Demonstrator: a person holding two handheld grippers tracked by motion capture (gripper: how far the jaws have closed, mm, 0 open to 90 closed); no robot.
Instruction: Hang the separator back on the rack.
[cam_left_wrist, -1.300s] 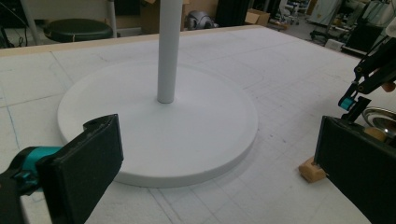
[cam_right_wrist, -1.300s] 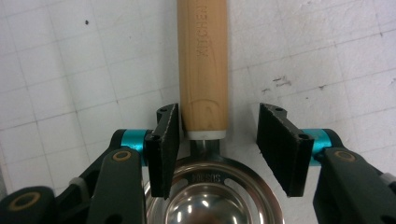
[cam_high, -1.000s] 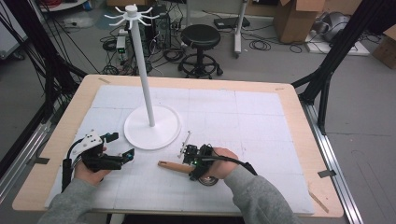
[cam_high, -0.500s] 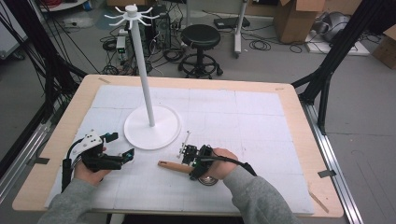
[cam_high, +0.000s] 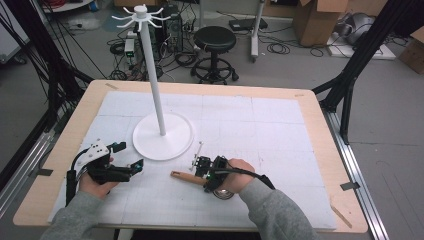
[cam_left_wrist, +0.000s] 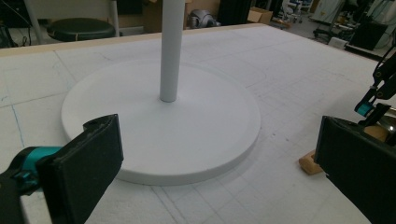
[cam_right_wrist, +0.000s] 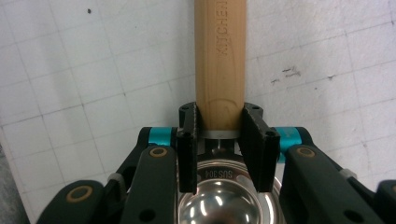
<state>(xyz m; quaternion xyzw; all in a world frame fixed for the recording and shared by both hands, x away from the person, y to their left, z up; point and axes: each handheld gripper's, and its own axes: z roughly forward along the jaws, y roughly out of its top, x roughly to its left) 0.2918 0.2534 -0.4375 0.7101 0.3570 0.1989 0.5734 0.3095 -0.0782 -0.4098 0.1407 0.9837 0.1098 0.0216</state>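
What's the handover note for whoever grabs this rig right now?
Right gripper: shut on the wooden handle of a steel ladle, close to where handle meets bowl. The ladle lies on the white mat, handle end pointing toward the left gripper.
Left gripper: open, holding nothing, low at the near-left edge of the hook stand base.
Done: ladle grasped.
Left: ladle not yet lifted; likely it goes on one of the hooks at the top of the stand, all of which are bare.
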